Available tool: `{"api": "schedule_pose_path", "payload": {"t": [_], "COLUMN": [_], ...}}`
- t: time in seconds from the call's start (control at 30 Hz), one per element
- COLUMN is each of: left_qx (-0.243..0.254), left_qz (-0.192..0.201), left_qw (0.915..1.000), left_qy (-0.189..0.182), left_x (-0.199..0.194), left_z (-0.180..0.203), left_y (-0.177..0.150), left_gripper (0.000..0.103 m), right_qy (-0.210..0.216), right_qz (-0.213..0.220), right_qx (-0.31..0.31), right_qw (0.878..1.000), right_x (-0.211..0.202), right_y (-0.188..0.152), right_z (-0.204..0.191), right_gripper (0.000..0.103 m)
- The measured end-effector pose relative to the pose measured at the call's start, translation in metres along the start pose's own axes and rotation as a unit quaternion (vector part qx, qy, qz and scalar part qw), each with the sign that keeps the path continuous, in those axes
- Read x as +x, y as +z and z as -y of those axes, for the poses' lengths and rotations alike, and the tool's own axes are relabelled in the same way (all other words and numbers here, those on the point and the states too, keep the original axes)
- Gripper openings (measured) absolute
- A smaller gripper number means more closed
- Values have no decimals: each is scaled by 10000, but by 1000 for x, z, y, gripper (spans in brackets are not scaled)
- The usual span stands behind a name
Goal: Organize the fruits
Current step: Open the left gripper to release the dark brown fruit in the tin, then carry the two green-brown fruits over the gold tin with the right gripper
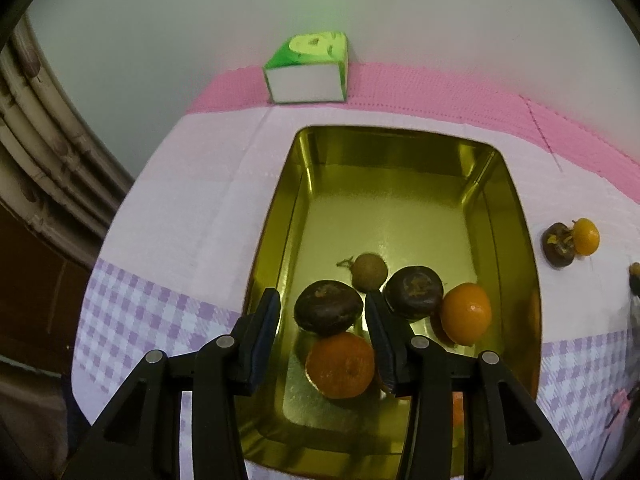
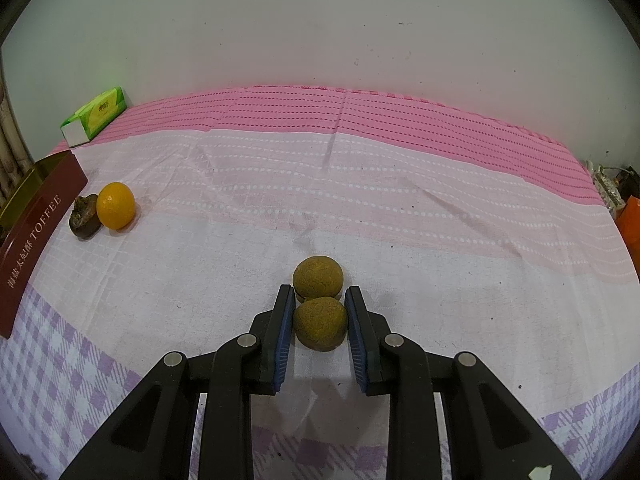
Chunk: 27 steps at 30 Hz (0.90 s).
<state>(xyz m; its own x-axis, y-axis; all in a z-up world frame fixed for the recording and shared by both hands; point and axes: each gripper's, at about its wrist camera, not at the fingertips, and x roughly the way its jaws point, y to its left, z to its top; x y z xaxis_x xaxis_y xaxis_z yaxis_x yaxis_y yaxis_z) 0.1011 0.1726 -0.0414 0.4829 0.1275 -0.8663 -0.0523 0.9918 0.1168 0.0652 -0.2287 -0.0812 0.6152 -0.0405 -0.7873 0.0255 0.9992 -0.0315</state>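
We see the right tongs (image 2: 319, 322) clamped on a green-brown fruit (image 2: 320, 323), with a pad touching it on each side; the fruit sits low on the cloth (image 2: 400, 220), and whether it is lifted we cannot tell. A second fruit of the same kind (image 2: 318, 282) lies just behind it, touching it, beyond the tips of the tongs. The relation that matters for the coming move, we judge, is where the tin (image 2: 28, 224) lies from this fruit: far to the left, near the left edge of the surface, with its dark red side wall facing us. So the right hand must carry the fruit leftward, past an orange (image 2: 116, 205) and a dark fruit (image 2: 83, 216) that rest touching each other just beside the tin wall. The left tongs (image 1: 322, 312) hang over the near end of the tin (image 1: 276, 216), with the jaws apart; a dark fruit (image 1: 329, 307) lies between them, but the pads do not seem to press it. It rests against an orange (image 1: 340, 365). The far half of the tin is bare, so we think the new fruit fits best there, away from the left tongs.
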Motion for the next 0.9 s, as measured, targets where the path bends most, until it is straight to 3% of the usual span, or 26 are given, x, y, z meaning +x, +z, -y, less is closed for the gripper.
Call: {"api": "schedule_pose_path", "payload": {"t": [0.17,0.37,0.53,0.9], "left_qx": [57,105,101,-25], "left_qz": [207,343,382,400], "left_qw": [9997,9992,9988,9988], "left_qy": [72,188,273,287], "left_x": [-17,-34,-42,-41], "left_z": [-5,-15,-21,-35], "left_y": [-4,-12,-19,-30], "left_gripper": [56,60,72,77], "right_qy": [-4,-11,-18,-101], "right_qz": [-1,1,1,-103], "right_qx": [-3,-9,12,-14], "right_qw": [10000,10000,10000,9999], "right_x": [0,0,1,-3], "right_y": [0,0,0,4], "right_z": [0,1,2,-6], "right_gripper": [24,24,24,23]}}
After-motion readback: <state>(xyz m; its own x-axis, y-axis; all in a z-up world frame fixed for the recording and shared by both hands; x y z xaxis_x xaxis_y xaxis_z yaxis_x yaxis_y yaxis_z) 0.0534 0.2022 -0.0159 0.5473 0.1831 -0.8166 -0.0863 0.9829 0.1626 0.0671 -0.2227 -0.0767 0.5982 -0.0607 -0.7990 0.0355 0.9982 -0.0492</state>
